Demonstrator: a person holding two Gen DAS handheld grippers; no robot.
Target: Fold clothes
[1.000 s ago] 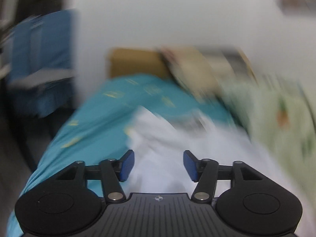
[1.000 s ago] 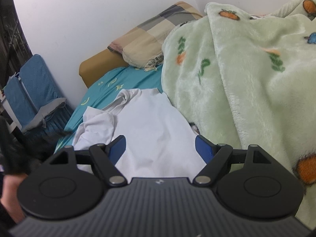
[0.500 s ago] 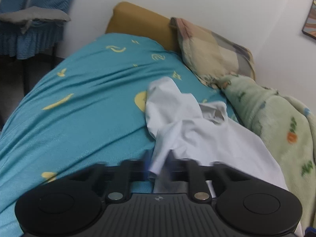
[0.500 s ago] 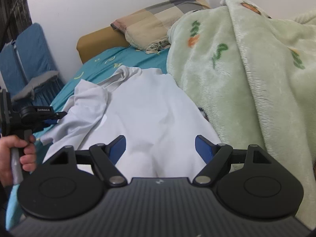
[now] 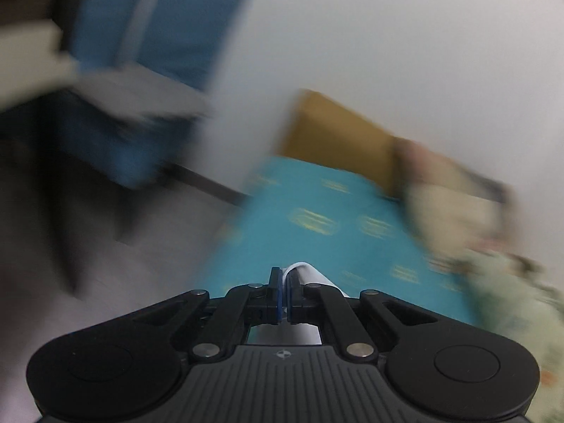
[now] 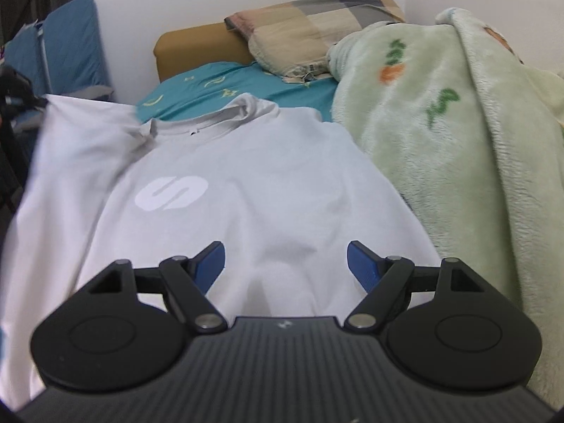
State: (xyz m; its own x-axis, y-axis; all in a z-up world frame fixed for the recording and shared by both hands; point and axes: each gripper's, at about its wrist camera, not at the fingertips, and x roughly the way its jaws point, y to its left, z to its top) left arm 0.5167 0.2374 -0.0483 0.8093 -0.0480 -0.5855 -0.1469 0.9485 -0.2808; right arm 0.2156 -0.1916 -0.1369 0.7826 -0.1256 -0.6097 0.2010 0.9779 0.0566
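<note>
Broadly, one bed with a teal sheet (image 6: 211, 84), patterned in yellow, bears everything else; no containers as such.
One pale green fleece blanket (image 6: 458, 134), carrot-printed, heaped along the bed's right side, its edge touching the garment.
One white T-shirt (image 6: 253, 190), spread front-up across the sheet, collar toward the headboard, a single white oval logo (image 6: 172, 192) on the chest; its left sleeve side is lifted off the bed toward the left edge of the right wrist view.
One patchwork pillow (image 6: 310, 24) against one mustard headboard (image 6: 197, 46).
One blue folded chair (image 6: 70, 46) beside the bed by the wall.
Two grippers: right gripper (image 6: 285, 264), fingers spread wide, hovering over the shirt's lower part and holding nothing; left gripper (image 5: 284, 294), fingers pinched narrow on a white fold of the shirt, its view heavily motion-blurred.
</note>
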